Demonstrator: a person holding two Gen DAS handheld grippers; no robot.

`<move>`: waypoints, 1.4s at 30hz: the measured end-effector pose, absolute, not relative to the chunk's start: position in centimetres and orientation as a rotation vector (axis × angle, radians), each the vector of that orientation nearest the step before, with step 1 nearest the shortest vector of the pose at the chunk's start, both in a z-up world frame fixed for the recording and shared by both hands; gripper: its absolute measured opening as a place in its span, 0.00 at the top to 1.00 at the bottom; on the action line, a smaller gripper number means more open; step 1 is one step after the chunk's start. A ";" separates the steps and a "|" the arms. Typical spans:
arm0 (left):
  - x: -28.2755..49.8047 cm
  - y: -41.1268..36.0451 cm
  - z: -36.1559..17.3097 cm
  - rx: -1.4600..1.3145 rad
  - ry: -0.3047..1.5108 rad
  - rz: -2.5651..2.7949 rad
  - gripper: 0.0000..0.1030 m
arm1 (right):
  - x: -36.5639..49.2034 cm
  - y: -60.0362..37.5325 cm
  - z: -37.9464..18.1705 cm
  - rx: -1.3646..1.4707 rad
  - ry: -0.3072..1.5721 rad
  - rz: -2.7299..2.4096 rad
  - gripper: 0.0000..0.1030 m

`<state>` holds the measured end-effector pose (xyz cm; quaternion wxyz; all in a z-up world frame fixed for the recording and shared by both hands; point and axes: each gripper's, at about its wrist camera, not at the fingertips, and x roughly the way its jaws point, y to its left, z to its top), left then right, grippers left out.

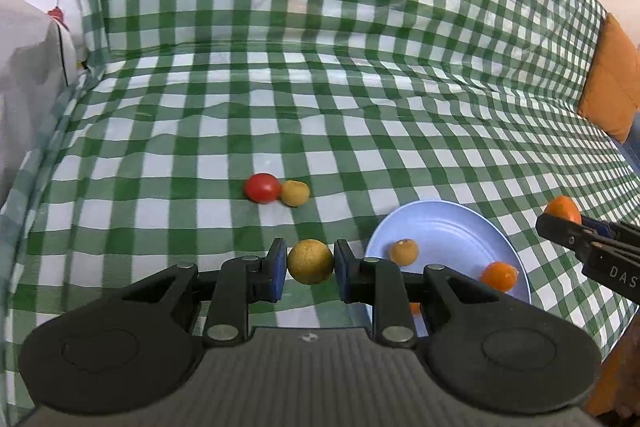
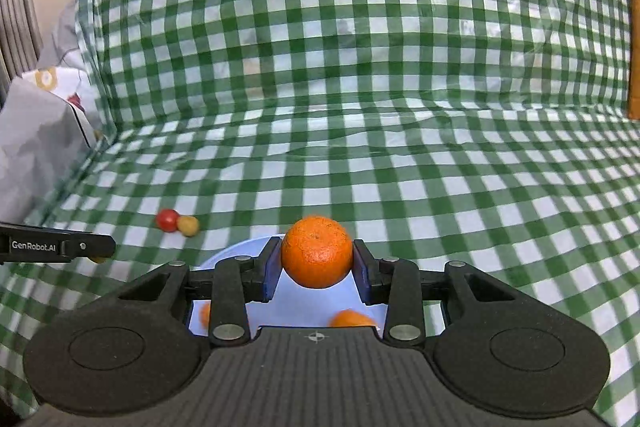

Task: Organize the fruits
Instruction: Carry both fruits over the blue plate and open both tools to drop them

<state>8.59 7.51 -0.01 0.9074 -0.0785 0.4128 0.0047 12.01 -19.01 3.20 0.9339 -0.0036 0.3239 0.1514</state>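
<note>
Left tongs (image 1: 310,273) are clamped on a small yellow fruit (image 1: 310,261), blue pads pressing its two sides, and the fruit hangs clear above the green checked cloth (image 1: 200,131). Right tongs (image 2: 317,269) are clamped on a larger orange (image 2: 317,251) in the same way, with its stem dimple facing the camera.

What the coming move turns on is where the pale blue plate (image 1: 444,227) lies from each load. In the right wrist view the plate's rim (image 2: 240,247) curves just behind and below the orange, so that fruit is already over the dish and, as I judge it, needs little more than a lowering and a release. In the left wrist view the plate sits to the right of the yellow fruit, just beside the tongs, so that load would need a short carry rightward before it goes down. The right hand is therefore the nearer to a drop.

On the plate lie a small brownish-orange fruit (image 1: 404,251) and a small orange one (image 1: 499,275) toward the near rim; any drop should land on the bare far part so nothing is knocked off.

Farther out on the cloth, left of the plate, a red fruit (image 1: 262,187) and a yellow one (image 1: 295,193) rest touching each other, not yet gathered. Beyond them the cloth rises over what looks like a backrest, with an orange cushion (image 1: 612,83) at far right.
</note>
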 end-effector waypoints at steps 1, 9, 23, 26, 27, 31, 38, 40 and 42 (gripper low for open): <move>8.7 7.3 -0.1 -0.160 0.854 0.004 0.73 | 12.0 -19.2 3.2 -0.013 0.663 0.308 0.63; 9.4 6.6 -0.4 -0.163 0.854 -0.037 0.73 | 12.9 -20.1 3.2 -0.013 0.668 0.271 0.63; 9.2 4.3 -0.4 -0.097 0.838 -0.169 0.73 | 12.5 -19.9 3.1 -0.005 0.660 0.257 0.63; 9.0 3.6 -0.6 -0.073 0.840 -0.200 0.73 | 12.5 -19.8 3.0 -0.009 0.660 0.259 0.63; 9.0 3.2 -0.8 -0.067 0.843 -0.212 0.73 | 12.5 -19.8 3.0 -0.010 0.659 0.261 0.63; 8.7 2.3 -0.9 -0.046 0.843 -0.256 0.73 | 12.5 -19.6 2.9 -0.015 0.656 0.267 0.63; 8.3 1.0 -1.0 -0.053 0.849 -0.358 0.62 | 12.6 -19.5 2.8 -0.021 0.663 0.276 0.46; 8.2 0.8 -0.8 -0.065 0.839 -0.379 0.60 | 12.6 -19.5 2.9 -0.021 0.652 0.270 0.40; 8.1 0.6 -0.7 -0.056 0.828 -0.386 0.60 | 12.6 -19.5 3.0 -0.014 0.650 0.270 0.39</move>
